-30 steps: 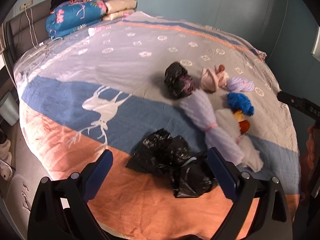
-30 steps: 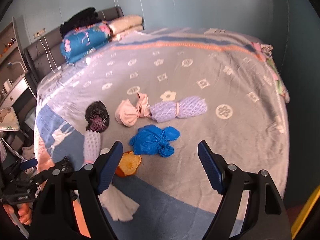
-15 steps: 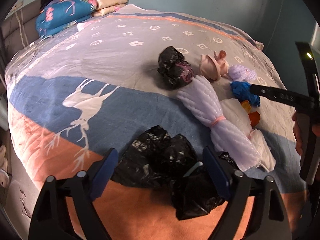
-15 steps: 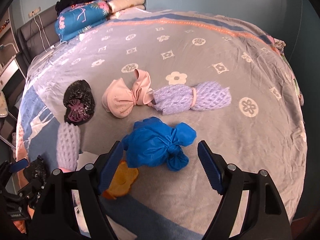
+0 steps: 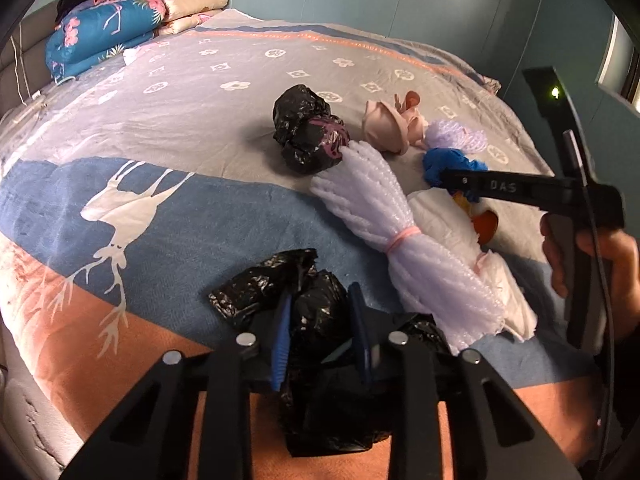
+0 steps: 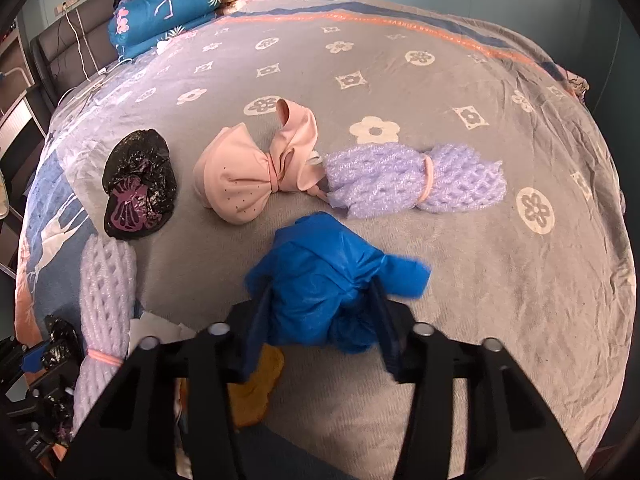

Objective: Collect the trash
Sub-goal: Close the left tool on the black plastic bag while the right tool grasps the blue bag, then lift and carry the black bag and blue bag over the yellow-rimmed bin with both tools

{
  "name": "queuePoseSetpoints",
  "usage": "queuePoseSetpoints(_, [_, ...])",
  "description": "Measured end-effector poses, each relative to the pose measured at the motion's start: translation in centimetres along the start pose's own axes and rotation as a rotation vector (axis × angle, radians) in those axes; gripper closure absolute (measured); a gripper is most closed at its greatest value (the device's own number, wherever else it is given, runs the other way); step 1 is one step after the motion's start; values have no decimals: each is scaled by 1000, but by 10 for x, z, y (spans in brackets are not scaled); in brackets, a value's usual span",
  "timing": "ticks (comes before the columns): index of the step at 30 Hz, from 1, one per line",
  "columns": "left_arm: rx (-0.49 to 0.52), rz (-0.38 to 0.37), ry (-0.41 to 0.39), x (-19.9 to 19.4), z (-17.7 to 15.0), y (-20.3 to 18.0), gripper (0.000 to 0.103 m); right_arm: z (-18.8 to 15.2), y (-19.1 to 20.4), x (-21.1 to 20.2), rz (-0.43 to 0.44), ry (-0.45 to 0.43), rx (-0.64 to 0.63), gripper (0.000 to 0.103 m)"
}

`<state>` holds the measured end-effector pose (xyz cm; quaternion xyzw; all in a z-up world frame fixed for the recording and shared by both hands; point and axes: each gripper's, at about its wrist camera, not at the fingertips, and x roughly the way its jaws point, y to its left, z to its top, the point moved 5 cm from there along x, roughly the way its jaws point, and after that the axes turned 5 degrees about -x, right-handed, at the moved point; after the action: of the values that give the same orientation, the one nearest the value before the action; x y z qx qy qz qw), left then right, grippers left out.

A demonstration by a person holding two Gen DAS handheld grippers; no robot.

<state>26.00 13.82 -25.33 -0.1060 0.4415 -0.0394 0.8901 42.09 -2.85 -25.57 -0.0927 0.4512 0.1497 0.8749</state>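
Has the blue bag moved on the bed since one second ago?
Cannot tell. The blue bag lies below the pink bundle as before; only the right tool came down and has just been closing on it.

Crumpled black plastic bag [image 5: 316,312] lay at the bedspread's orange edge; knotted blue bag [image 6: 324,284] (glossy, wrinkled) lay near a pink bundle [image 6: 248,172] and lilac foam net [image 6: 412,180].

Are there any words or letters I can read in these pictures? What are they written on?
"DAS": white letters on the black arm of the right gripper, seen from the left wrist camera; letters may be missing on either side.
Purple print on the black bag: a picture, no readable letters.
The bedspread carries flowers, diamonds and a deer, but no words.
Nothing else is readable.
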Motion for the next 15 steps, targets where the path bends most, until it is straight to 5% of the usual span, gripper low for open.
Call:
queuePoseSetpoints(6, [-40, -66, -13, -14, 4, 5, 80, 6, 1, -9, -13, -35, 7, 80])
queuePoseSetpoints(15, [-85, -90, -92, -46, 23, 10, 80, 16, -1, -62, 58, -116, 50, 81])
